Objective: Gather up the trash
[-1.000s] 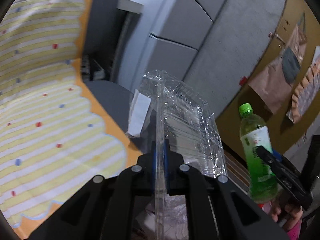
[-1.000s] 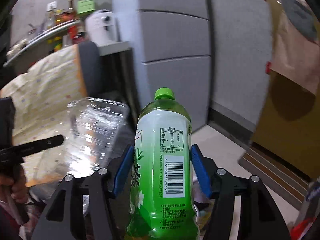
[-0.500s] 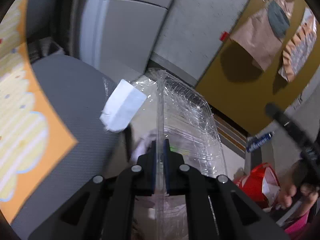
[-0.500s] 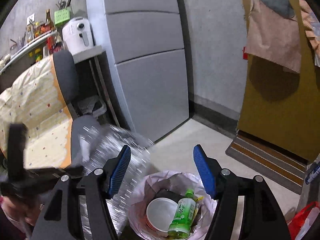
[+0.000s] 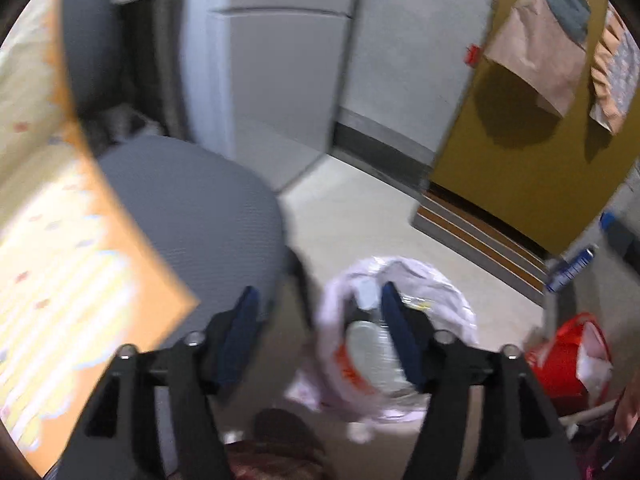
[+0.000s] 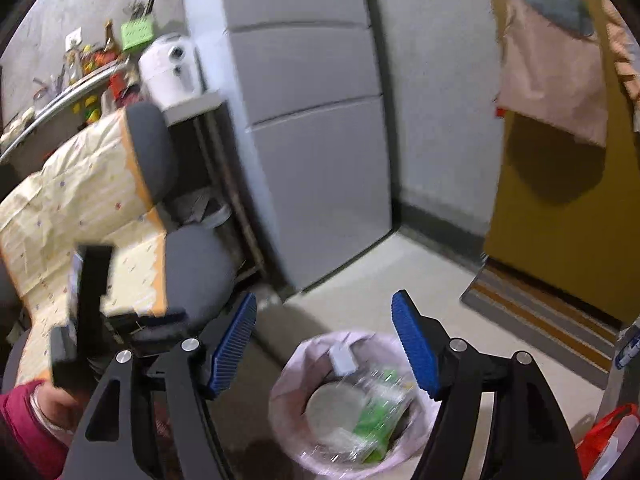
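Note:
A bin lined with a pale pink bag [image 6: 286, 380] stands on the floor below both grippers. In it lie a green bottle [image 6: 380, 412], a white bowl [image 6: 330, 404] and a crumpled clear plastic container [image 6: 362, 446] with a white label [image 6: 342, 356]. My right gripper [image 6: 324, 336] hovers over the bin, jaws opening, nothing between them. In the left wrist view my left gripper [image 5: 320, 320] is also above the lined bin [image 5: 332, 308], its jaws opening and empty. The clear container [image 5: 372, 352] lies below its right finger.
A grey office chair [image 5: 192, 208] draped with a yellow striped cloth [image 5: 60, 260] stands close left of the bin. A grey cabinet [image 6: 312, 160] and a yellow door [image 6: 560, 220] are behind. A red bag [image 5: 564, 364] sits on the floor at right. A hand in a magenta sleeve [image 6: 24, 412] holds the left tool.
The left gripper opened and let go of the clear container, which dropped into the bin. The right gripper had released the green bottle into the bin and stays open above it.

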A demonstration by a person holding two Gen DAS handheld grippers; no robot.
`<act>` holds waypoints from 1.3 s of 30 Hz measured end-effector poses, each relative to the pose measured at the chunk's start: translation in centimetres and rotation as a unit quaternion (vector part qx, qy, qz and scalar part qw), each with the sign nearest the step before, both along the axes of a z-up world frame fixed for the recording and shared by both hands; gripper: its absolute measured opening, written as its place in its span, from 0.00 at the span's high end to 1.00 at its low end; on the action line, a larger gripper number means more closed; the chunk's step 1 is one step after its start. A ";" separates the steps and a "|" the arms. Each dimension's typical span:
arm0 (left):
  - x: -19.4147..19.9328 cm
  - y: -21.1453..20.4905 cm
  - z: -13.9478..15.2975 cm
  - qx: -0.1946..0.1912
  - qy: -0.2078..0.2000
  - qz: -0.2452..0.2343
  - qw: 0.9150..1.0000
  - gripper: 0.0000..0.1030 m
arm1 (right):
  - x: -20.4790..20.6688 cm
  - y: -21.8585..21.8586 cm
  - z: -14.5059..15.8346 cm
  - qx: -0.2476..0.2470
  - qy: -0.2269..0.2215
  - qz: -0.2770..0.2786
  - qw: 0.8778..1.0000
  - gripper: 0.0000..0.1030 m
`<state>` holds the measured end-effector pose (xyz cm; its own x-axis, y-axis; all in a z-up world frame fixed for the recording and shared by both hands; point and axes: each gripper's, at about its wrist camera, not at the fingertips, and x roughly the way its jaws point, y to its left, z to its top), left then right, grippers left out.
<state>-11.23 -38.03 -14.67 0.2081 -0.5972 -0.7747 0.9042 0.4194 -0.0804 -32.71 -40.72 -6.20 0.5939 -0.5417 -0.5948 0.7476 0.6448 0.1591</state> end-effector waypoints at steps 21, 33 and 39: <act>1.6 22.2 7.5 0.050 -0.029 0.235 0.970 0.06 | 8.6 12.1 3.6 0.040 0.129 0.155 0.979 0.15; 1.0 24.2 9.5 0.042 -0.049 0.257 0.964 0.06 | 8.4 13.2 5.5 0.019 0.122 0.163 0.979 0.14; 1.1 24.3 9.5 0.043 -0.049 0.258 0.964 0.06 | 8.3 12.9 5.4 0.021 0.120 0.158 0.980 0.14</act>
